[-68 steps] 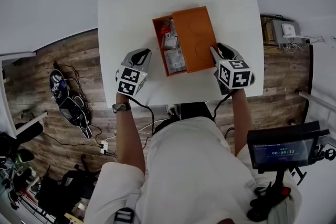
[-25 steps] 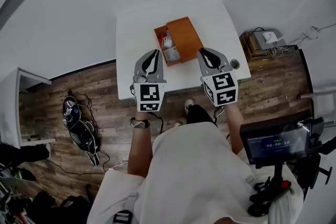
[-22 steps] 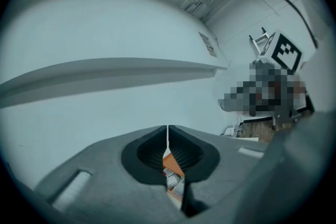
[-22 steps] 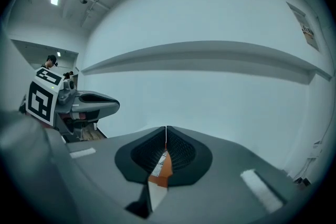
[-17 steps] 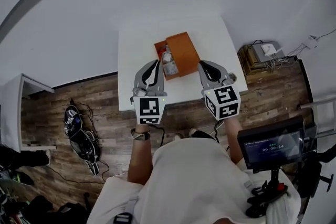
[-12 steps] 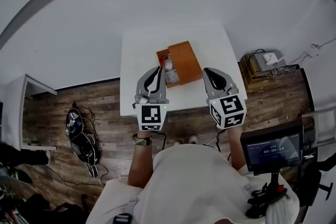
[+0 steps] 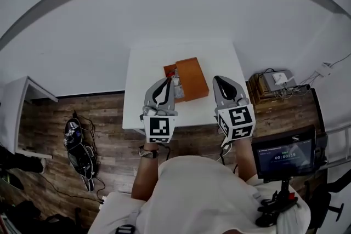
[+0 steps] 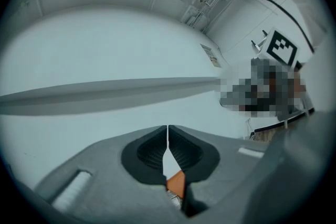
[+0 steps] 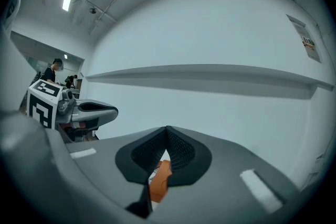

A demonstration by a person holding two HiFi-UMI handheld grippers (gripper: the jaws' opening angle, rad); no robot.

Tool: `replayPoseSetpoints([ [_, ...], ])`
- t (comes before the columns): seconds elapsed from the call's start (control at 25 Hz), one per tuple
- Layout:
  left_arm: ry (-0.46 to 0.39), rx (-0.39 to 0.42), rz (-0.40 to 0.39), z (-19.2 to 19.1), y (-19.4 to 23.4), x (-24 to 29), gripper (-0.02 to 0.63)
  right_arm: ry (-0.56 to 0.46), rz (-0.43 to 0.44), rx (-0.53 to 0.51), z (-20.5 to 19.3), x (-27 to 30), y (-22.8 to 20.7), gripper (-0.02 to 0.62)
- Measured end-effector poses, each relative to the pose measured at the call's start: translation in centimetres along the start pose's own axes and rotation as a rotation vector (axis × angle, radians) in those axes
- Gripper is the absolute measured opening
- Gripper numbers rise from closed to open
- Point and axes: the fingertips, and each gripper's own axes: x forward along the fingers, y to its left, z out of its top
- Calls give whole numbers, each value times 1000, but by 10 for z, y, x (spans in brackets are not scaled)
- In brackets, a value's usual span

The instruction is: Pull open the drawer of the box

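The orange box (image 7: pixel 194 77) sits on the white table (image 7: pixel 142 90), with its drawer (image 7: pixel 175 85) pulled out to the left and small items showing inside. Both grippers hang high above the table's near edge, apart from the box. My left gripper (image 7: pixel 165 81) is shut with nothing in it; in the left gripper view its pads meet at the tip (image 8: pixel 168 131), and a sliver of the orange box (image 8: pixel 177 183) shows below them. My right gripper (image 7: pixel 220 80) is shut and empty as well (image 9: pixel 167 131), with the box (image 9: pixel 160 178) glimpsed beneath.
A small screen on a stand (image 7: pixel 282 156) is at the lower right. A low crate with electronics (image 7: pixel 276 80) stands right of the table. Cables and dark bags (image 7: pixel 77 142) lie on the wooden floor at left, beside a white shelf (image 7: pixel 24 97).
Both grippers have lifted off and drawn back from the box, which now looks smaller and farther. The right gripper, earlier beside the box's right end, has shut.
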Motion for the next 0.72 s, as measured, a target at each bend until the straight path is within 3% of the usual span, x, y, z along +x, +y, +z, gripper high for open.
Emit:
replayPoseSetpoints([
  [0.72,-17,29,4,16,-2,-10,15,-2,-12,-27,-4,-6,1,2],
])
